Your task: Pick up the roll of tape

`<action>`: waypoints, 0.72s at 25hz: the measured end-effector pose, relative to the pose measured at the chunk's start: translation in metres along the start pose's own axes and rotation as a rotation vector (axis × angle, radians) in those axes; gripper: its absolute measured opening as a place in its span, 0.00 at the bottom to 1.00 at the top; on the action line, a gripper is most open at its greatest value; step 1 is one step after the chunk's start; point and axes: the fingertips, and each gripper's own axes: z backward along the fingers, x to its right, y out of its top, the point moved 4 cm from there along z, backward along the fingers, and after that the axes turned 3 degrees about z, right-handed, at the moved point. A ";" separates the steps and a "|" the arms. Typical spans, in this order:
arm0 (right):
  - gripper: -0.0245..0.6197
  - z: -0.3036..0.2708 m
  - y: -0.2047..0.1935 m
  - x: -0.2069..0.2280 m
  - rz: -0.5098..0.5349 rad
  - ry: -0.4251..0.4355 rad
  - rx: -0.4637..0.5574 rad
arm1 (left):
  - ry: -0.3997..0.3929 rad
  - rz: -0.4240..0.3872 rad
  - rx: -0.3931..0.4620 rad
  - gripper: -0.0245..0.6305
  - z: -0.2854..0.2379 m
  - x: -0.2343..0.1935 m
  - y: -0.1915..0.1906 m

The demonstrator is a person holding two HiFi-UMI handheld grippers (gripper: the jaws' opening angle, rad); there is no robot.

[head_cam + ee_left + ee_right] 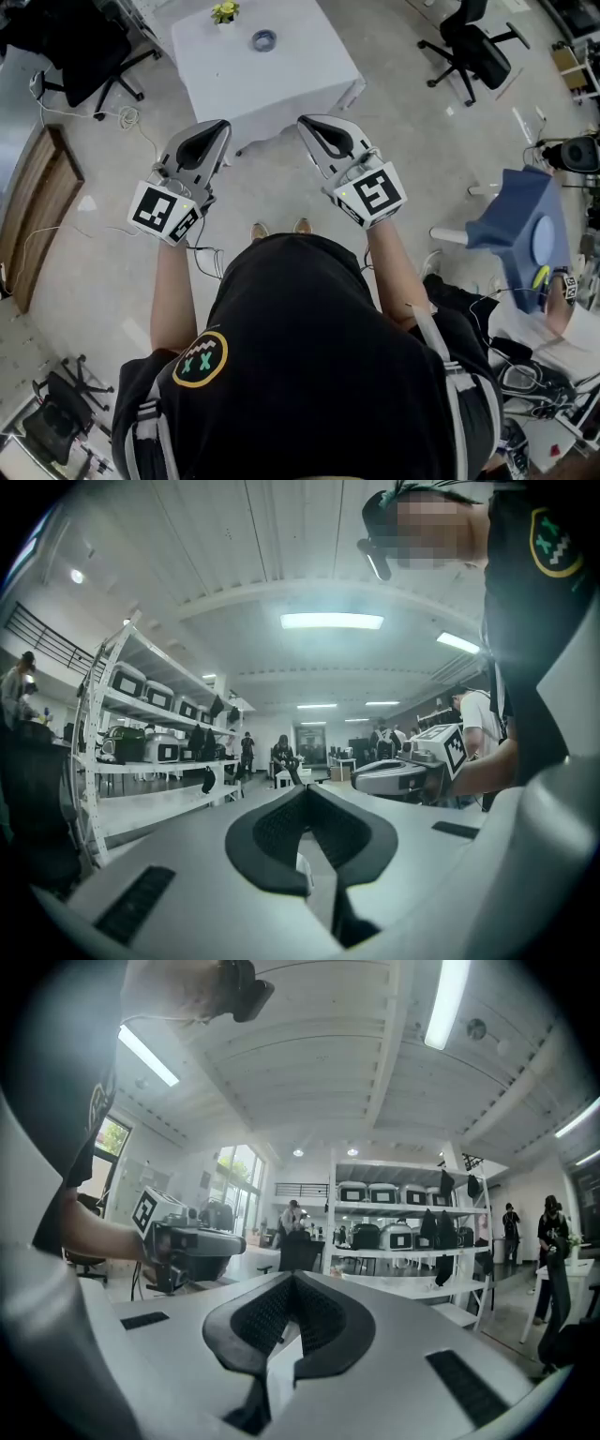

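The roll of tape [263, 39] is a small blue-grey ring lying flat on the white table [281, 75] at the top of the head view. Both grippers are held level in front of the person, well short of the table and apart from the tape. My left gripper [221, 125] is shut with nothing between its jaws; its tips also meet in its own view [305, 787]. My right gripper [304, 122] is shut and empty too, its tips together [292, 1275]. Neither gripper view shows the tape. Each gripper view shows the other gripper off to one side.
A small pot of yellow flowers [224, 12] stands on the table near the tape. Black office chairs [473, 47] [89, 56] flank the table. A blue stool-like object [520, 230] is at the right and a wooden panel [37, 206] at the left. Shelving [403, 1232] with boxes lines the room.
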 end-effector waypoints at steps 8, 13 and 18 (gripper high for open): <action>0.07 0.001 -0.006 0.004 -0.035 -0.007 -0.002 | -0.004 0.000 -0.007 0.07 -0.004 0.002 -0.002; 0.07 0.001 -0.006 0.003 -0.028 -0.007 -0.002 | -0.007 -0.001 -0.007 0.07 -0.004 0.003 -0.001; 0.07 0.001 -0.005 0.008 -0.024 -0.010 0.008 | -0.009 -0.003 -0.006 0.07 -0.009 0.003 -0.001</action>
